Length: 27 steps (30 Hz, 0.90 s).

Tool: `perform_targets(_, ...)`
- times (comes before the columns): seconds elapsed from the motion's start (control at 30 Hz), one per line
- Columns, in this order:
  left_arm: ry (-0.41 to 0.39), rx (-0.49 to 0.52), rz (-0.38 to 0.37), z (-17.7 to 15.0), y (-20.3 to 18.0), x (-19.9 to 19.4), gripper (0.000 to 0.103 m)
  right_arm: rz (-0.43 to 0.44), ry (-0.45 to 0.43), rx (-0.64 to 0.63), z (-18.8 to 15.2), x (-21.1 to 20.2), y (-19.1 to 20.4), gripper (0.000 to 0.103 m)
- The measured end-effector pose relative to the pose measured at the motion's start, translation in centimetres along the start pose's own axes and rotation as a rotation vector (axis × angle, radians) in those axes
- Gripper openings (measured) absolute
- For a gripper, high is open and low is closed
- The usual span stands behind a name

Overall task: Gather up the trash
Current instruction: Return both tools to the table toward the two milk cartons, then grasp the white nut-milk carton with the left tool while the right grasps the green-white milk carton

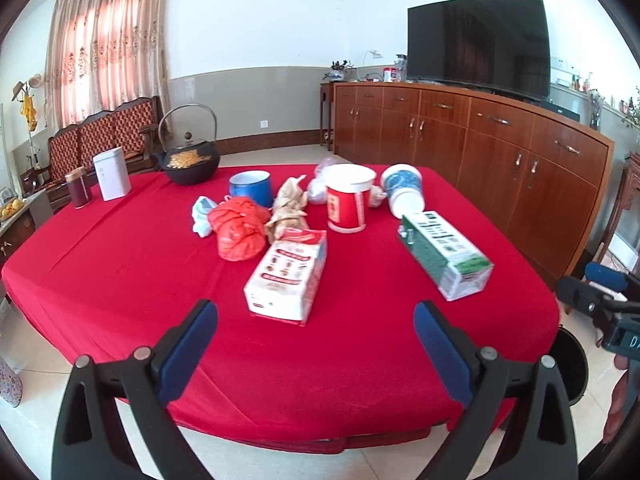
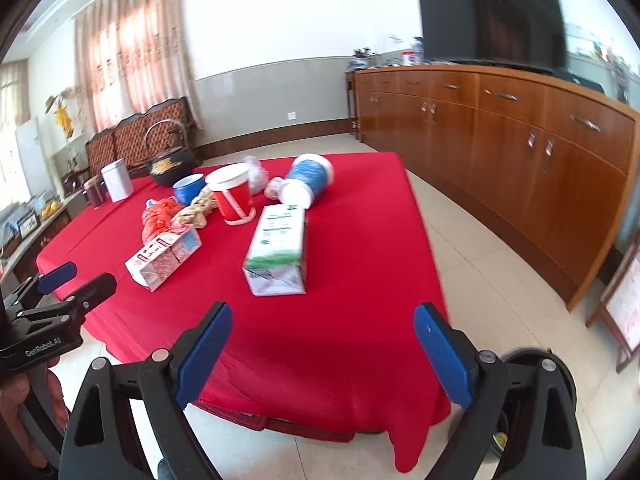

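Trash lies on the red tablecloth (image 1: 120, 272): a red-and-white carton (image 1: 286, 276) on its side, a green-and-white carton (image 1: 444, 252), a red paper cup (image 1: 349, 198) upright, a blue-and-white tub (image 1: 404, 190) tipped over, a crumpled red bag (image 1: 238, 228) and crumpled brown paper (image 1: 289, 206). My left gripper (image 1: 316, 328) is open and empty, just short of the red-and-white carton. My right gripper (image 2: 322, 330) is open and empty, at the table's front edge before the green-and-white carton (image 2: 278, 250). The right view also shows the red-and-white carton (image 2: 164, 258).
A black iron kettle (image 1: 188, 160), a white tin (image 1: 112, 174), a dark jar (image 1: 79, 188) and a blue cup (image 1: 251, 188) stand at the back. A dark round bin (image 2: 536, 380) sits on the floor by the table's right corner. A wooden sideboard (image 1: 480, 140) lines the right wall.
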State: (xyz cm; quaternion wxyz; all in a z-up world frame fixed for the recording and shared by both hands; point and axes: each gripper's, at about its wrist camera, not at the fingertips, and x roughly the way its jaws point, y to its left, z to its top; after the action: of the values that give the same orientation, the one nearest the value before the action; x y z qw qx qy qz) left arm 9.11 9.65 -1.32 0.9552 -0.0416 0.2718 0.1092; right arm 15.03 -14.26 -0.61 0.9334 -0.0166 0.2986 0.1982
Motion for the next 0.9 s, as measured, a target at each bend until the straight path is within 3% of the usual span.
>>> perform_targets(0.37, 0.057, 0.0, 0.025, 0.5, 3.2, 5.8, 0.096, 0.006, 0.057, -0.063, 2.6, 6.8, 3.9, 0.082)
perform_targets(0.63, 0.092, 0.004, 0.016, 0.9, 2.9, 8.9, 0.092, -0.024, 0.12, -0.076, 3.8, 12.3, 4.5, 0.075)
perform_targets(0.9, 0.127, -0.006, -0.008, 1.1, 2.5, 10.5, 0.081, -0.022, 0.17, -0.074, 4.1, 15.6, 4.3, 0.064)
